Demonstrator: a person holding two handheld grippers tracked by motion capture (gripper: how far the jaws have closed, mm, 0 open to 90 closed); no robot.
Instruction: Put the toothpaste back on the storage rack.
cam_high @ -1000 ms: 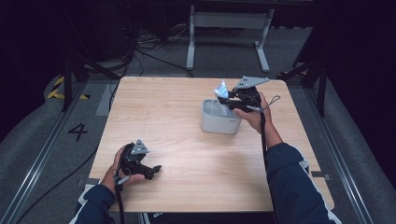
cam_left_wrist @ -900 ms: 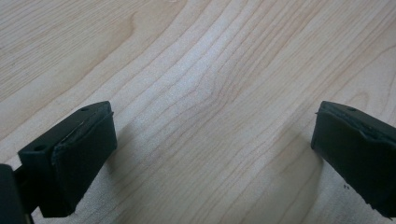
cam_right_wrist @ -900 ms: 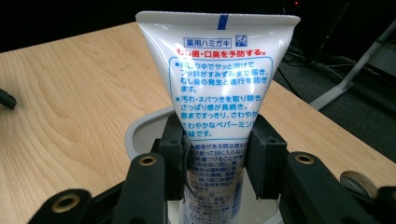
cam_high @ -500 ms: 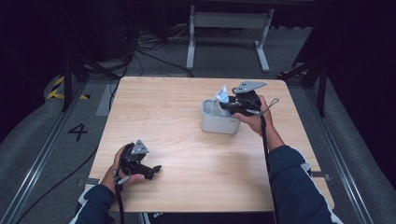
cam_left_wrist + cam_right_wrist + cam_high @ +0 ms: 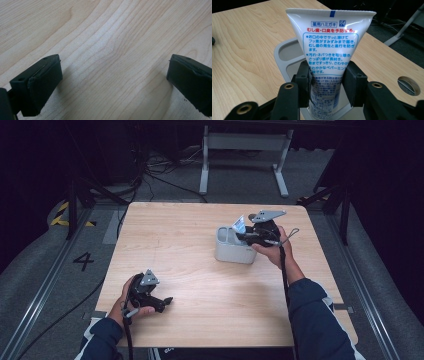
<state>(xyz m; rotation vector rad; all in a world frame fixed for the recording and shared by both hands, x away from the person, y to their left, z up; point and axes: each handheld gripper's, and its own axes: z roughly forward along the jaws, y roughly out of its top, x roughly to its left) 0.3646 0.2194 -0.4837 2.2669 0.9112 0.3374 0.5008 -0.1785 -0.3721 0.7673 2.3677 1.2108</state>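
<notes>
Meanwhile left gripper (image 5: 167,300) parked near-left on table (image 5: 165,245), jaws wide, empty, out of way. Right: right gripper (image 5: 327,80) clamps toothpaste tube (image 5: 329,45) upright, crimped end up, over grey holder (image 5: 231,251), apparently for seating in compartment.

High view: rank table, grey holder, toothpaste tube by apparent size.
1. Table
2. Grey holder
3. Toothpaste tube, partly hidden by the right hand-held gripper clamped on it, so its full size is unsure.
</notes>
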